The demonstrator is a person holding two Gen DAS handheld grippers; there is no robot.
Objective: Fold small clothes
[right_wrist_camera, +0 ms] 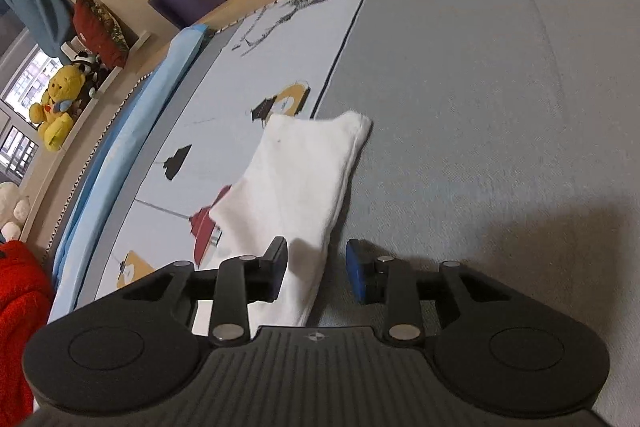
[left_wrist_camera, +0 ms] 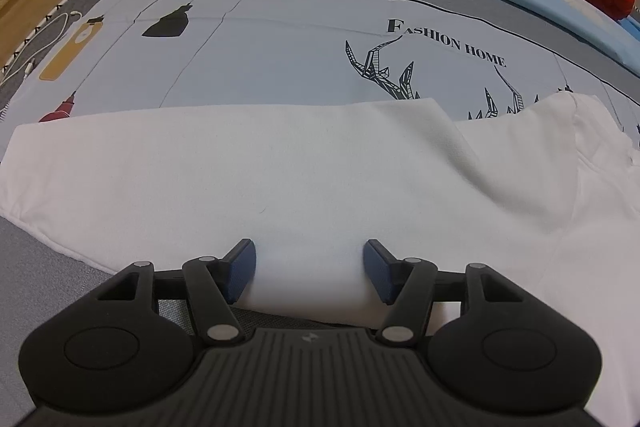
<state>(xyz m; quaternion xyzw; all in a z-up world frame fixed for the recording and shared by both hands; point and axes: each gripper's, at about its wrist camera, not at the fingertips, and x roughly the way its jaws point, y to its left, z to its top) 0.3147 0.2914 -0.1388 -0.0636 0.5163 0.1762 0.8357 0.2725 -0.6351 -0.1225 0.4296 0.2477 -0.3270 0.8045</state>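
White garment [left_wrist_camera: 280, 167] lies lengthwise, left-right

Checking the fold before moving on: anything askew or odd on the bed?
Mostly tidy. The white garment lies flat, but one folded flap's edge runs diagonally at its right side, so that fold looks skewed. No damage or stains visible.

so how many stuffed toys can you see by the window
3, maybe more hidden. A yellow bear sits on the window ledge, a black-and-white toy is behind it, and a white toy lies lower on the ledge at the picture's left edge.
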